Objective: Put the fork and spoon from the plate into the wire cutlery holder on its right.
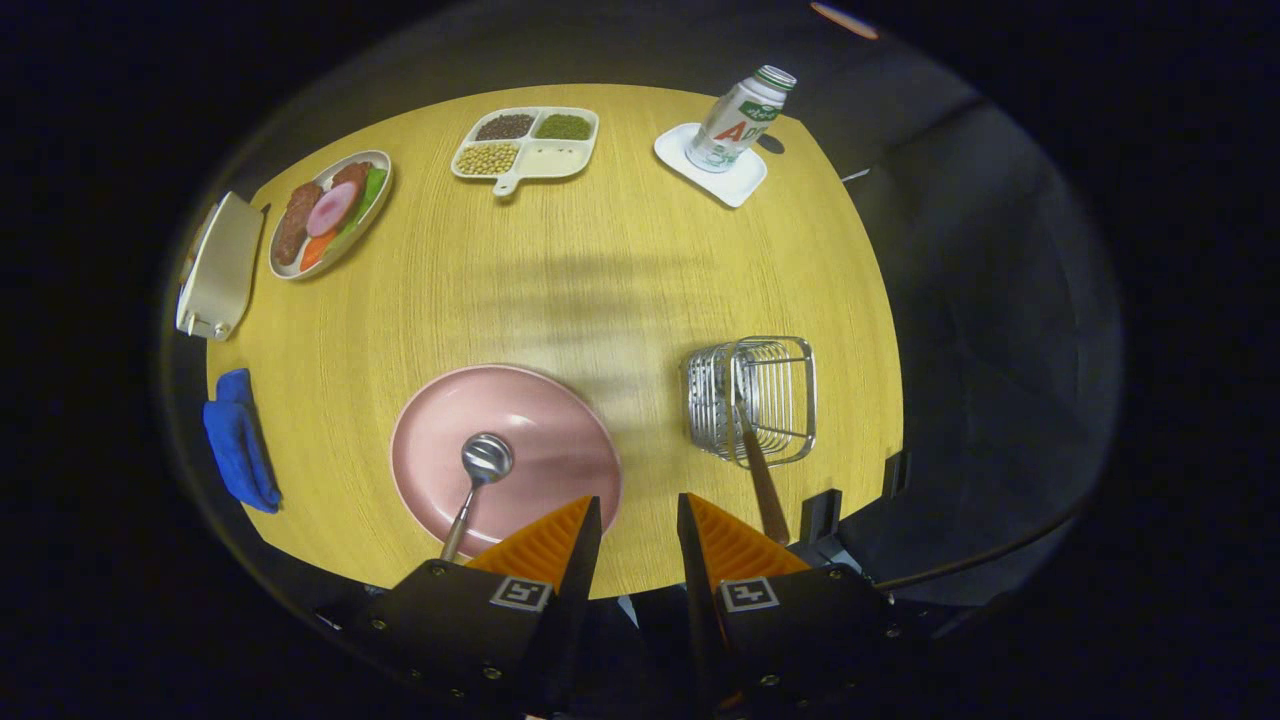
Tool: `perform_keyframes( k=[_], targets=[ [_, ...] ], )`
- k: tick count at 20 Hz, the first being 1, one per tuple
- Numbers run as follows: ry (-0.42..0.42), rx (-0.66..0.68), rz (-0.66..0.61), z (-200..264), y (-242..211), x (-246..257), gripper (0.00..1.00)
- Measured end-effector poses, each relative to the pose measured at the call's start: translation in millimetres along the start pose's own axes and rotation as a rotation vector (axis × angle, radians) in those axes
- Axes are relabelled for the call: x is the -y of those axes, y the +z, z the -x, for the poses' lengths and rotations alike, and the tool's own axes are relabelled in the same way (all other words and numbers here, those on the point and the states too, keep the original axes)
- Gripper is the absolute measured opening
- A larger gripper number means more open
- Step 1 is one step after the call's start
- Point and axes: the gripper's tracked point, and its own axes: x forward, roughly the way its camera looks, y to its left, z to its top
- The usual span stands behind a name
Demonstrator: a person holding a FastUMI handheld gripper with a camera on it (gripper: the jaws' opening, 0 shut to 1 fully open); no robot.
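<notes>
Your gripper [640, 515] is hovering over the near edge of the table [600, 270] with its fingers parted and nothing between them; only bare wood is showing in the gap. The left finger [560, 540] is overlapping the near right rim of the plate [560, 420], and the right finger [730, 545] is sitting just beside the fork's handle.

The spoon [478, 480] is lying in the plate, bowl toward the middle, with its handle running back over the near rim, just left of your left finger. The fork [758, 470] is already standing in the holder [755, 400], leaning so that its brown handle is sticking out over the near edge toward your right finger. The holder is sitting to the right of the plate, apart from it, ahead of your right finger.

Left of the plate, a blue cloth [238, 440] is lying at the table's edge. Beyond it, a pale flat thing [218, 265] is hanging over the edge beside an oval dish [330, 212] of mixed food. At the far side, a divided tray [527, 142] is holding beans and grains, and to its right a bottle [738, 120] is standing on a white coaster [712, 165].
</notes>
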Motion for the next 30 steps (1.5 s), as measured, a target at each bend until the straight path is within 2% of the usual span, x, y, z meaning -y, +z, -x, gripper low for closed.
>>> perform_keyframes(
  k=[5, 8, 11, 14, 20, 21, 22, 24, 26, 30],
  targets=[
    [0.089, -0.031, -0.08, -19.6, -23.3, -63.5, 0.47],
    [0.092, -0.052, -0.091, -34.0, -35.3, -86.0, 0.47],
    [0.13, -0.056, -0.151, -44.0, -39.7, -110.3, 0.47],
    [0.161, -0.069, -0.204, -56.1, -45.4, -126.0, 0.47],
    [0.216, -0.129, -0.219, -81.5, -63.9, -144.2, 0.47],
    [0.222, -0.129, -0.199, -83.1, -64.1, -146.2, 0.42],
    [0.201, -0.128, -0.158, -87.0, -66.0, -143.2, 0.15],
    [0.15, -0.138, -0.059, -88.3, -69.8, -133.6, 0.08],
    [0.105, -0.134, 0.021, -85.4, -69.9, -124.9, 0.08],
    [0.08, -0.129, 0.055, -76.7, -64.7, -120.1, 0.04]
  ],
)
